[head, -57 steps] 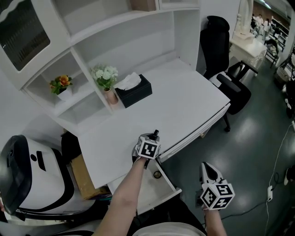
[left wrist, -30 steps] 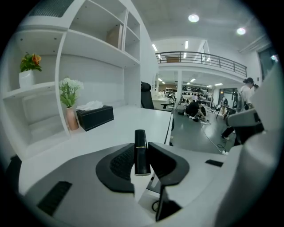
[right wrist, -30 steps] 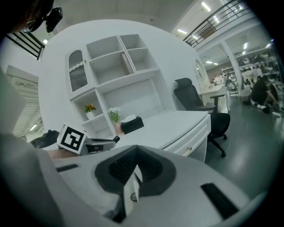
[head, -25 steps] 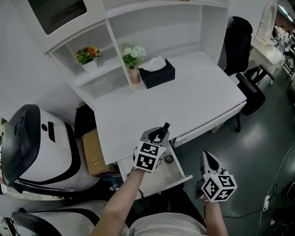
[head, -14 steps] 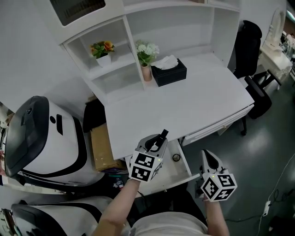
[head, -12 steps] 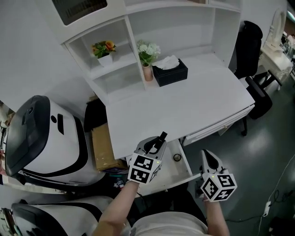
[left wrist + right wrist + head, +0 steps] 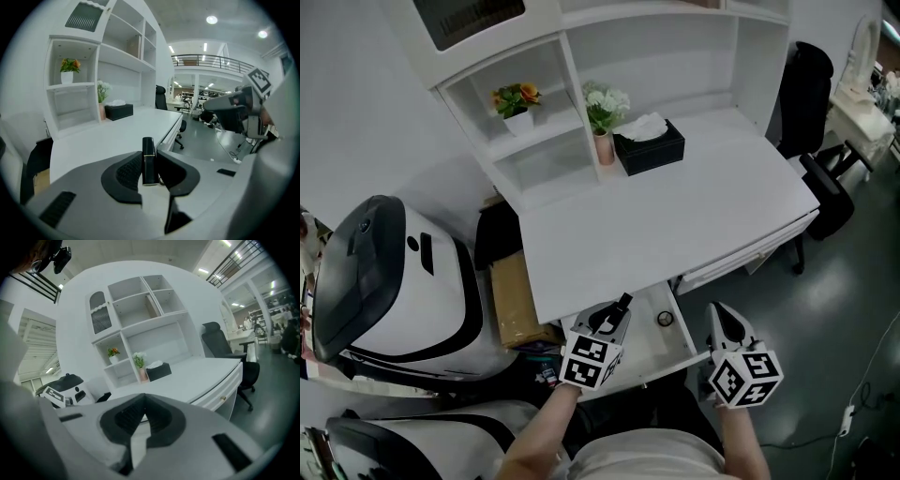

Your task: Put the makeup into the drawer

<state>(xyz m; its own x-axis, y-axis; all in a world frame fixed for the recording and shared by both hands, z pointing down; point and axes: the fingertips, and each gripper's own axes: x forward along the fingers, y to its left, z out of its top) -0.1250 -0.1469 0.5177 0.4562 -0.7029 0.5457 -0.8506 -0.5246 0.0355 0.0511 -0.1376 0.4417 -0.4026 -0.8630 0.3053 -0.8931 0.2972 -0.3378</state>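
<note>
A slim black makeup tube stands upright between the jaws of my left gripper, which is shut on it. In the head view the left gripper hovers over the left part of the open white drawer, with the tube's tip pointing toward the desk edge. A small round item lies inside the drawer. My right gripper hangs just right of the drawer's front corner, shut and empty. In the right gripper view its pads meet at the tip.
The white desk has a black tissue box and a flower vase at the back, beneath shelves. A white and black machine and a cardboard box stand left. An office chair is right.
My left gripper has carried the black tube back from the desk edge and lower, over the open drawer. The right gripper has hardly moved.
</note>
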